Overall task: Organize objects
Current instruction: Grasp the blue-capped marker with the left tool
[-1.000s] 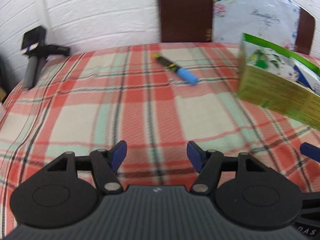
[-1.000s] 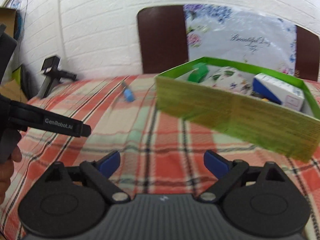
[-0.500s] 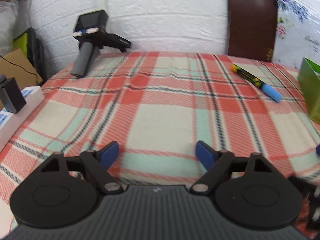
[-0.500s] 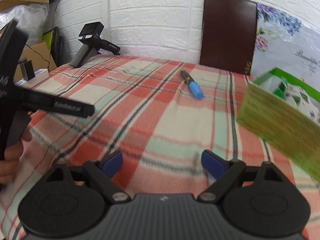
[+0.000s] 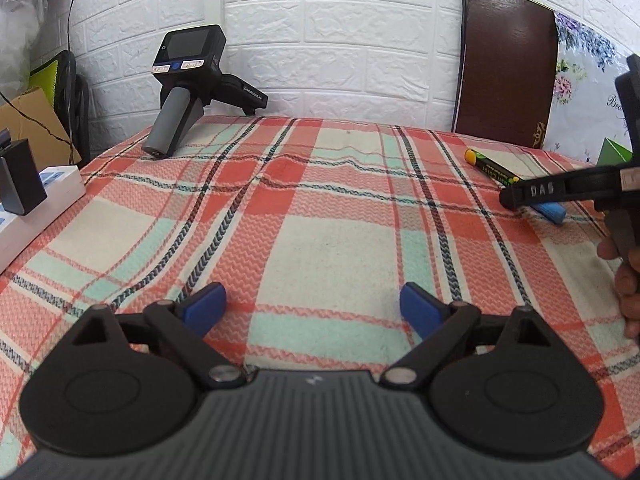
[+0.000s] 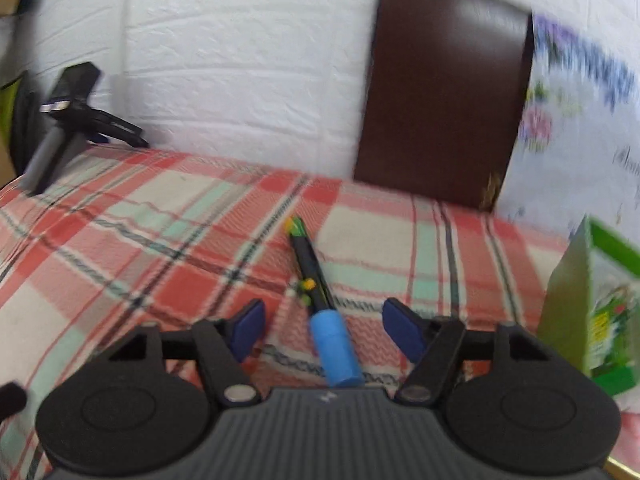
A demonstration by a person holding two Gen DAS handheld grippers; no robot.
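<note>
While both claws hang over the plaid blanket [image 5: 320, 208], the scene reads as follows.

Marker [image 6: 320, 300]: lies flat on the blanket, blue cap toward the right claw, yellow-green tip toward the wall; the view is blurred.
Right claw [image 6: 324, 326]: spread wide, blue pads either side of the marker's cap, touching nothing that I can see.
Left claw [image 5: 312, 306]: spread wide, nothing between its pads, only blanket beneath.
Obstruction: in the left wrist view the right claw's black finger [image 5: 560, 190] crosses in front of the marker [image 5: 490, 168] and hides its middle; a bit of blue cap shows under it.
Green box [image 6: 592, 304]: just right of the marker, at the blanket's right side, printed packets inside.
Spare handheld gripper [image 5: 188, 88]: well left of the marker, propped at the blanket's far corner by the white brick wall [image 5: 340, 20].
Brown board [image 6: 444, 92]: leaning on the wall behind the marker.
Floral sheet [image 6: 576, 120]: right of the board.
White box [image 5: 36, 208]: far left of the marker, off the blanket's edge, with a dark block on top.
</note>
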